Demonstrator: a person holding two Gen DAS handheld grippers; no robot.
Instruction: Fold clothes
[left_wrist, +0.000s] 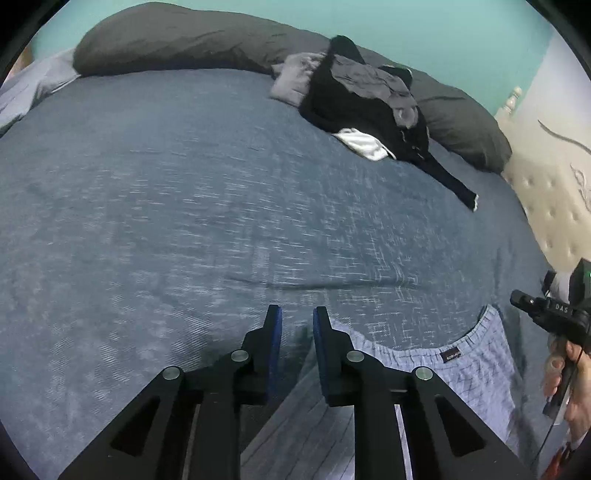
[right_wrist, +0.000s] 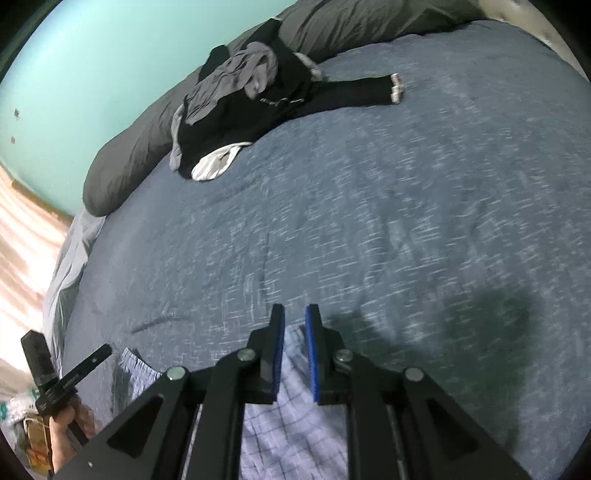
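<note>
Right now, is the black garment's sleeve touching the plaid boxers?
Apart. Left wrist view: the black garment's sleeve ends far across bare bedspread from the plaid boxers.

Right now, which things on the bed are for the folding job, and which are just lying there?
For the job:
- light blue plaid shorts near the bed's front edge
- pile of dark and grey clothes still to fold
- left gripper and right gripper, jaws apart over the shorts

Just lying about:
- long grey pillow
- blue bedspread
- cream headboard
</note>
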